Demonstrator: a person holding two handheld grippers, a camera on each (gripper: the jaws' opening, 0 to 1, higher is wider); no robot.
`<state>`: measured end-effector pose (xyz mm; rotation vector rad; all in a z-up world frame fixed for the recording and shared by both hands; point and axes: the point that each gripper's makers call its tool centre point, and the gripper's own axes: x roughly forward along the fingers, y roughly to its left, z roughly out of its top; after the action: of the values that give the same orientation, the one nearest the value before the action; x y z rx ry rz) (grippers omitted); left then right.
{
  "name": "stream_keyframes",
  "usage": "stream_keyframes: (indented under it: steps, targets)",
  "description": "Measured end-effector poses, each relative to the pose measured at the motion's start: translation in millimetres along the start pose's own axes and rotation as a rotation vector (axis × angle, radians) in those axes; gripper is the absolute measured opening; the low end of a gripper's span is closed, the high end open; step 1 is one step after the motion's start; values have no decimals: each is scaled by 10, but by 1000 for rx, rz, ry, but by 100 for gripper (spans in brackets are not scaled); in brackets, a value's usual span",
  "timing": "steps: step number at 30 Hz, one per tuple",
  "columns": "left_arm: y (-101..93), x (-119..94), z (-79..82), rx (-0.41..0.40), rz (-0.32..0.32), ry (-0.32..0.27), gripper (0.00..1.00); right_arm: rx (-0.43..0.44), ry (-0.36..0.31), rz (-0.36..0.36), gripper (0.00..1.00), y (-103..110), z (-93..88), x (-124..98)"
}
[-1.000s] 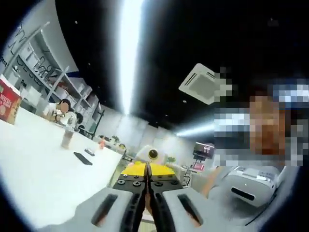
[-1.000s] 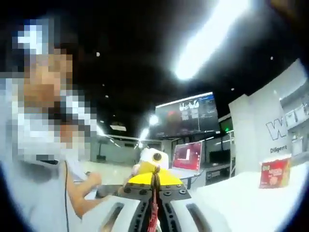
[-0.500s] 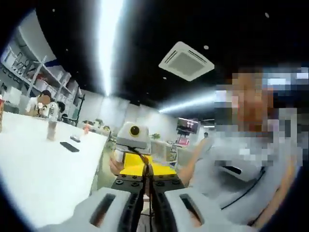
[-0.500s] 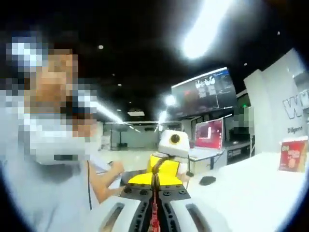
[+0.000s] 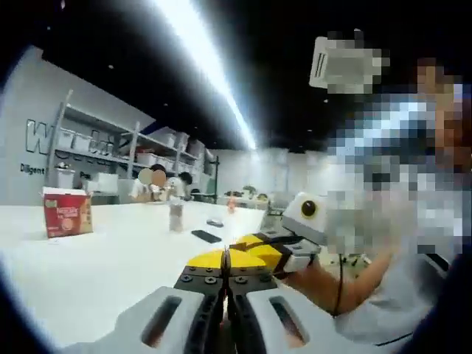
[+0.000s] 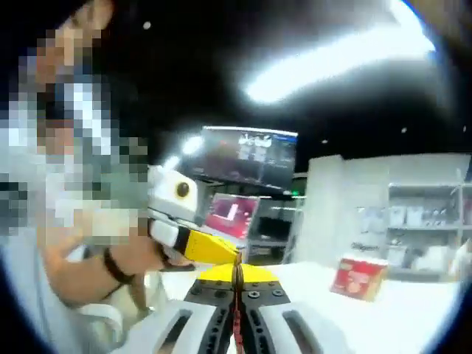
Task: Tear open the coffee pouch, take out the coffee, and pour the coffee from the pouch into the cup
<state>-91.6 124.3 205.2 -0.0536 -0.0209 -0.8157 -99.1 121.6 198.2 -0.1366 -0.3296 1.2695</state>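
Observation:
In the right gripper view my right gripper [image 6: 237,267] is shut on a thin red strip, the coffee pouch [image 6: 236,313], seen edge-on between its jaws. The left gripper's yellow jaw [image 6: 208,249] comes in from the left and meets its tip. In the left gripper view my left gripper [image 5: 225,263] is shut, jaws pressed together, and I see nothing clearly between them. There the right gripper [image 5: 267,247] reaches in from the right, tip to tip. Both are held up above a white table [image 5: 96,273].
A red box [image 5: 66,212] [image 6: 359,274] stands on the table. Farther off are a small brownish container [image 5: 175,216] and a dark phone [image 5: 210,236]. A person's arm [image 5: 324,276] and hand [image 6: 125,259] hold the grippers. Behind are shelves [image 5: 110,151], a laptop [image 6: 232,214] and seated people [image 5: 156,184].
Both views have swung with the hands, so the table, shelves and red box now sit differently. The grippers stay shut and tip to tip.

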Motion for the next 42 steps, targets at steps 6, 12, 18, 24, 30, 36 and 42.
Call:
stream_keyframes:
  steps: [6,12,18,24,30,36,42]
  targets:
    - [73,56,-9,31,90,-8,0,25,-10,-49,0,-87,-35,35]
    - [127,91,-1,60,144,-10,0,66,-31,-70,0,-146,-60,41]
    - [273,82,1,146,278,6,0,109,-81,-61,0,-147,-29,42]
    - [194,88,32,108,215,-23,0,108,-79,-77,0,-206,-40,9]
    - [136,70,48,-26,100,-53,1,201,-129,31,2,-183,-42,21]
    - [61,82,11,-24,57,-22,1,231,-95,95,9,-119,-121,18]
    - [-27,96,-20,-38,-2,-2,1,234,-73,158,10,-9,-139,36]
